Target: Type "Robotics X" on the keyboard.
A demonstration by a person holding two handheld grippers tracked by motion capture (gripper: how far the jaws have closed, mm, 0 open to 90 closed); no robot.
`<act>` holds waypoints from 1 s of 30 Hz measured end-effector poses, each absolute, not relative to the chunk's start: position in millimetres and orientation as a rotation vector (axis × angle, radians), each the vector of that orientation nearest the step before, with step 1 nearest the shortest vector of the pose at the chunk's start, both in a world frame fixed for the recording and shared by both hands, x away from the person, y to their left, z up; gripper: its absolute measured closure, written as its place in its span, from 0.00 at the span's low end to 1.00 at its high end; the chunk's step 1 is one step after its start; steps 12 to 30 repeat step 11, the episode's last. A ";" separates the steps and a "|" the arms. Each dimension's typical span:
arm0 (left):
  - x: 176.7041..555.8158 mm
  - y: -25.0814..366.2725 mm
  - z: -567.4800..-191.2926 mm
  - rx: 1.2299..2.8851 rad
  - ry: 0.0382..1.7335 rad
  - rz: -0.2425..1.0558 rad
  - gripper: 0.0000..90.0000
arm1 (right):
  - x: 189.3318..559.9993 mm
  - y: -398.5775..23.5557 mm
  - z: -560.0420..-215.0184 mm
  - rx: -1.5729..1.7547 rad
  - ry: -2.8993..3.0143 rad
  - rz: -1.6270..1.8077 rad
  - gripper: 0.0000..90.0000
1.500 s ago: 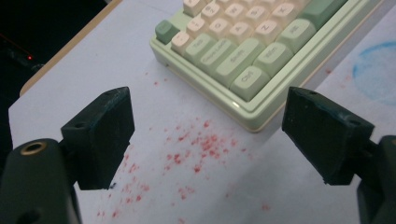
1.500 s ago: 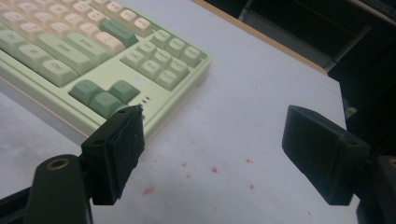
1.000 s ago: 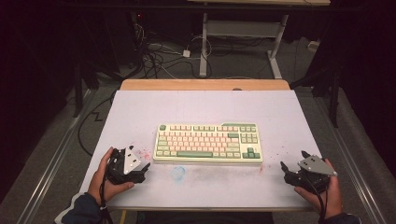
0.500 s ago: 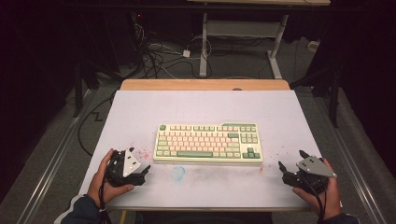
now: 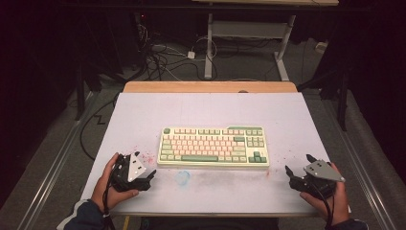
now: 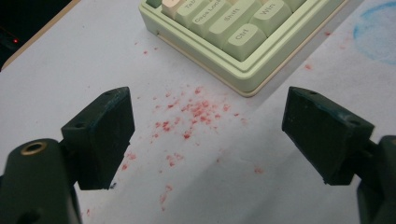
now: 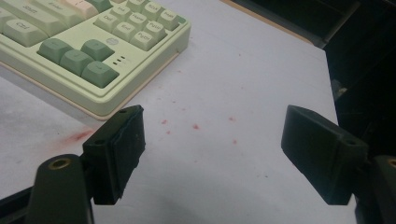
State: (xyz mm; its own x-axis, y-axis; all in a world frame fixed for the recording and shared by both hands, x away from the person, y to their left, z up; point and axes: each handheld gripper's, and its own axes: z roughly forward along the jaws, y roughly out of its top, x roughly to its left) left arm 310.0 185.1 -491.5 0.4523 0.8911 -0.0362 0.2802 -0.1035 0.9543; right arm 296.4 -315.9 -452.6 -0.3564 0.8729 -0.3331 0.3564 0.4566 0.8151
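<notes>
A pale green keyboard with cream and pink keys lies flat in the middle of the white table. My left gripper rests near the front left corner of the keyboard, jaws wide apart and empty. In the left gripper view its jaws frame bare table with the keyboard's corner just ahead. My right gripper sits by the front right edge of the table, also open and empty. The right gripper view has the keyboard's right end ahead on the left.
Red specks stain the table before the left gripper, and a faint blue ring marks the surface below the keyboard. The table's right edge drops off close to the right gripper. Cables and desk legs lie on the floor beyond.
The right gripper has edged slightly toward the keyboard. The left gripper has barely shifted. Both jaws stay open and the keyboard has not moved.
</notes>
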 end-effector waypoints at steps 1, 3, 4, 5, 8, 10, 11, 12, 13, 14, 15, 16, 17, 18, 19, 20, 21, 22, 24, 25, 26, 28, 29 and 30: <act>310.3 185.1 -491.6 1.636 1.036 0.716 0.17 | 296.4 -315.6 -452.8 1.028 1.918 0.826 0.25; 311.4 185.4 -492.2 1.637 1.038 0.718 0.17 | 296.6 -315.5 -453.0 1.030 1.921 0.823 0.25; 312.0 185.6 -492.4 1.640 1.039 0.720 0.17 | 296.7 -315.5 -453.1 1.029 1.921 0.820 0.25; 312.7 185.6 -492.6 1.640 1.040 0.723 0.17 | 296.7 -315.6 -453.3 1.029 1.921 0.819 0.25; 313.2 184.8 -492.0 1.635 1.034 0.726 0.17 | 297.0 -316.3 -454.4 1.034 1.924 0.814 0.25; 312.1 184.5 -492.0 1.642 1.029 0.733 0.17 | 296.5 -316.2 -454.8 1.036 1.921 0.808 0.25; 311.3 184.2 -491.8 1.640 1.027 0.732 0.17 | 296.2 -316.1 -454.7 1.037 1.919 0.810 0.25; 311.3 184.2 -491.8 1.640 1.027 0.732 0.17 | 296.2 -316.1 -454.7 1.037 1.919 0.810 0.25; 311.3 184.2 -491.8 1.640 1.027 0.732 0.17 | 296.2 -316.1 -454.7 1.037 1.919 0.810 0.25; 311.3 184.2 -491.8 1.640 1.027 0.732 0.17 | 296.2 -316.1 -454.7 1.037 1.919 0.810 0.25; 311.3 184.2 -491.8 1.640 1.027 0.732 0.17 | 296.2 -316.1 -454.7 1.037 1.919 0.810 0.25; 311.3 184.2 -491.8 1.640 1.027 0.732 0.17 | 296.2 -316.1 -454.7 1.037 1.919 0.810 0.25; 311.3 184.2 -491.8 1.640 1.027 0.732 0.17 | 296.2 -316.1 -454.7 1.037 1.919 0.810 0.25; 311.3 184.2 -491.8 1.640 1.027 0.732 0.17 | 296.2 -316.1 -454.7 1.037 1.919 0.810 0.25; 311.3 184.2 -491.8 1.640 1.027 0.732 0.17 | 296.2 -316.1 -454.7 1.037 1.919 0.810 0.25; 311.3 184.2 -491.8 1.640 1.027 0.732 0.17 | 296.2 -316.1 -454.7 1.037 1.919 0.810 0.25; 311.3 184.2 -491.8 1.640 1.027 0.732 0.17 | 296.2 -316.1 -454.7 1.037 1.919 0.810 0.25; 311.3 184.2 -491.8 1.640 1.027 0.732 0.17 | 296.2 -316.1 -454.7 1.037 1.919 0.810 0.25; 311.3 184.2 -491.8 1.640 1.027 0.732 0.17 | 296.2 -316.1 -454.7 1.037 1.919 0.810 0.25; 311.3 184.2 -491.8 1.640 1.027 0.732 0.17 | 296.2 -316.1 -454.7 1.037 1.919 0.810 0.25; 311.3 184.2 -491.8 1.640 1.027 0.732 0.17 | 296.2 -316.1 -454.7 1.037 1.919 0.810 0.25; 311.3 184.2 -491.8 1.640 1.027 0.732 0.17 | 296.2 -316.1 -454.7 1.037 1.919 0.810 0.25; 311.3 184.2 -491.8 1.640 1.027 0.732 0.17 | 296.2 -316.1 -454.7 1.037 1.919 0.810 0.25; 311.3 184.2 -491.8 1.640 1.027 0.732 0.17 | 296.2 -316.1 -454.7 1.037 1.919 0.810 0.25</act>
